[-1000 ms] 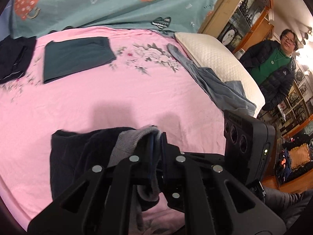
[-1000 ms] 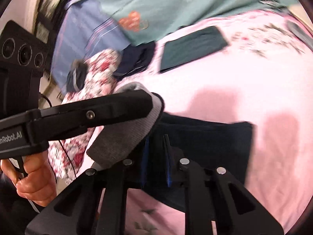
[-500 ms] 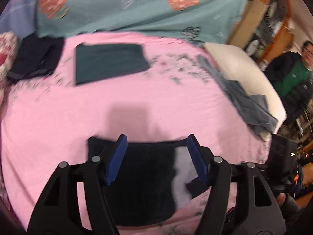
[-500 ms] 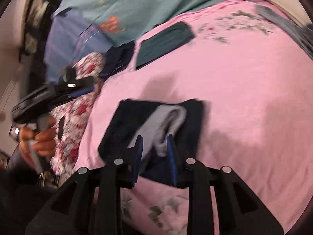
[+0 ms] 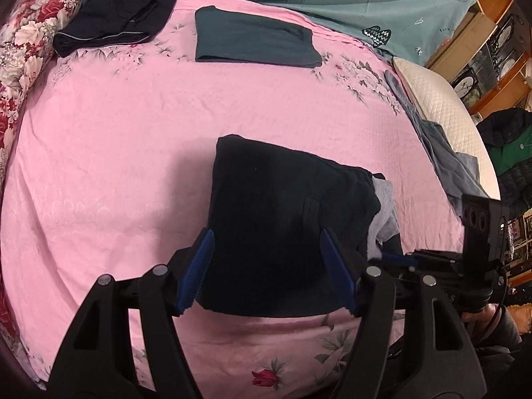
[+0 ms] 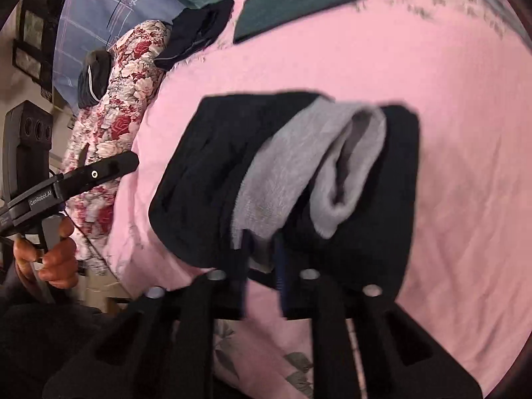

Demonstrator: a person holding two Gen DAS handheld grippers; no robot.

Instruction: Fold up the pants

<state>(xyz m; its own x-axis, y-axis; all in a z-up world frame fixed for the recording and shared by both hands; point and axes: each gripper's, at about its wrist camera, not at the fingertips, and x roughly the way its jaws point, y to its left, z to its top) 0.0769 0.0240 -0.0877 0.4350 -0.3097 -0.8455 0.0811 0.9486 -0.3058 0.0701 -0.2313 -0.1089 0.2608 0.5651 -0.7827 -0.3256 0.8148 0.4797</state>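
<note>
At the near bed edge, pants [image 5: 282, 219] lie crosswise; left gripper [image 5: 266, 266] opening, empty above them; right gripper [image 6: 262, 259] pinches their grey lining (nearer hand).

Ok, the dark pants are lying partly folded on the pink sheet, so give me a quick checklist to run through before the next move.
1. Right gripper has a hold: ok, it is shut on the grey lining at the near edge of the dark pants.
2. Left gripper is free: ok, its jaws are opening over the pants and the pads press on nothing.
3. Lining tucked away: not ok, grey fabric sticks out along the fold.
4. Pants fully on the pink sheet: ok.
5. Room to work: ok, the green folded garment and the dark pile lie apart at the far end.
6. Layers underneath lie flat: cannot tell.
</note>
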